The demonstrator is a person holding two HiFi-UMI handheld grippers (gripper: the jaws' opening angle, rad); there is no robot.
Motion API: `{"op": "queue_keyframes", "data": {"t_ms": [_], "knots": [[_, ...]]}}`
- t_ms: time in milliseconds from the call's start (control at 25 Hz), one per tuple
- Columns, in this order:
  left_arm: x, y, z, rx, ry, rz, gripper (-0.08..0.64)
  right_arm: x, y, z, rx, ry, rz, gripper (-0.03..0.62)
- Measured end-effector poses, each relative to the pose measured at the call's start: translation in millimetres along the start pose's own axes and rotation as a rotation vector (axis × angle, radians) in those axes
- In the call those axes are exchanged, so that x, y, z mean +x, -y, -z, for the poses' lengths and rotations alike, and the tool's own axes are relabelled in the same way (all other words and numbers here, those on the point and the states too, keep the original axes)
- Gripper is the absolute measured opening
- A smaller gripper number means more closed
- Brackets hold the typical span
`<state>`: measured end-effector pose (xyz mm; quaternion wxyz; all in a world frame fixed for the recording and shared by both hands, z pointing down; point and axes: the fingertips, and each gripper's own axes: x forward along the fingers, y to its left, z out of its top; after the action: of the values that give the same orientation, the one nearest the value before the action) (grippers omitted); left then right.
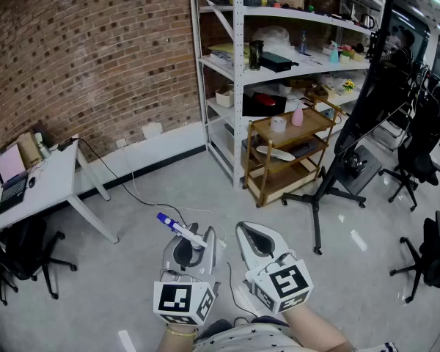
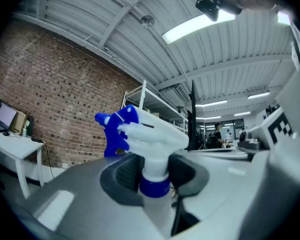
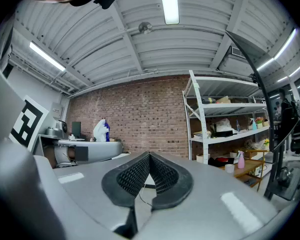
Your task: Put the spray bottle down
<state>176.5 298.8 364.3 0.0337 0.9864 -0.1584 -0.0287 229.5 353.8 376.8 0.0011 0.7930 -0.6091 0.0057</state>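
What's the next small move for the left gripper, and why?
Probably carry it forward toward the wooden cart before lowering. The left gripper clamps the spray bottle by its neck, held over the floor with no surface under it.

The grey floor [image 1: 205, 196] carries a white shelf rack [image 1: 237, 86]. Just in front of the rack, a wooden cart [image 1: 317, 121] bears a pink bottle [image 1: 298, 116]. Far left of it, a white worktop [image 1: 55, 174] holds a laptop [image 1: 12, 178].
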Motion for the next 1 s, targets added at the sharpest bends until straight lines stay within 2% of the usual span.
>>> {"op": "queue_keyframes", "data": {"t_ms": [240, 480, 720, 1000], "knots": [[-20.6, -11.9, 7.1, -0.018, 0.01, -0.08, 0.124, 2.9, -12.8, 10.3, 0.043, 0.003, -0.101, -0.002], [-60.2, -62.7, 13.6, 0.025, -0.025, -0.287, 0.123, 43.7, -66.7, 31.9, 0.07, -0.059, -0.297, -0.002], [-112.3, -152.2, 14.7, 0.006, -0.03, -0.488, 0.123, 100.6, -148.0, 38.3, 0.047, -0.088, -0.47, -0.002], [-156.6, -276.1, 1.4, -0.004, -0.012, -0.592, 0.123, 194.0, -255.9, 17.5, 0.019, -0.044, -0.608, -0.002]]}}
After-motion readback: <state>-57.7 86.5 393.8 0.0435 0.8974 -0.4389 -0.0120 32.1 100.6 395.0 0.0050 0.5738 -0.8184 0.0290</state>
